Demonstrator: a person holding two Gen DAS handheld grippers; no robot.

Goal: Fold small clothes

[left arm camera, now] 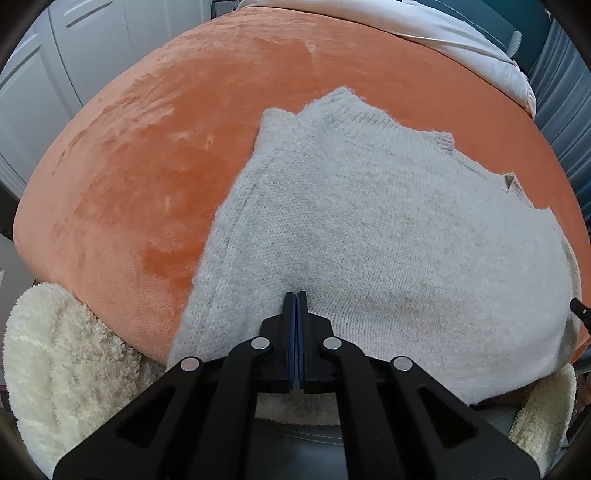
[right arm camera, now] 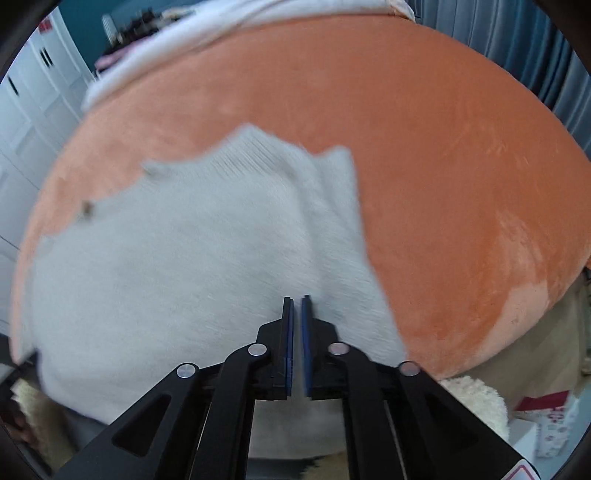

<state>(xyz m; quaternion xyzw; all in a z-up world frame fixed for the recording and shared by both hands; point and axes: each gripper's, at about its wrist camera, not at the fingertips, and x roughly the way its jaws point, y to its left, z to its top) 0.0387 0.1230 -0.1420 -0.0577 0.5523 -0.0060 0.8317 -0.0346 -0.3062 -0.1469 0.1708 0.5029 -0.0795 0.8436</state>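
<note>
A pale grey knitted sweater (left arm camera: 369, 229) lies spread on an orange plush bed cover (left arm camera: 147, 155), its near hem hanging over the bed's front edge. My left gripper (left arm camera: 296, 295) is shut, its fingertips pressed into the knit near the hem's left part; the fabric puckers there. In the right wrist view the same sweater (right arm camera: 184, 258) is blurred. My right gripper (right arm camera: 297, 300) hovers over its right part with the jaws nearly closed, a thin gap between the blue pads, nothing visibly between them.
A cream fluffy rug (left arm camera: 66, 369) lies on the floor by the bed. White bedding (left arm camera: 443, 33) lies at the far side. White wardrobe doors (left arm camera: 44, 74) stand to the left, blue curtains (right arm camera: 535, 48) to the right. A patterned box (right arm camera: 554, 424) sits on the floor.
</note>
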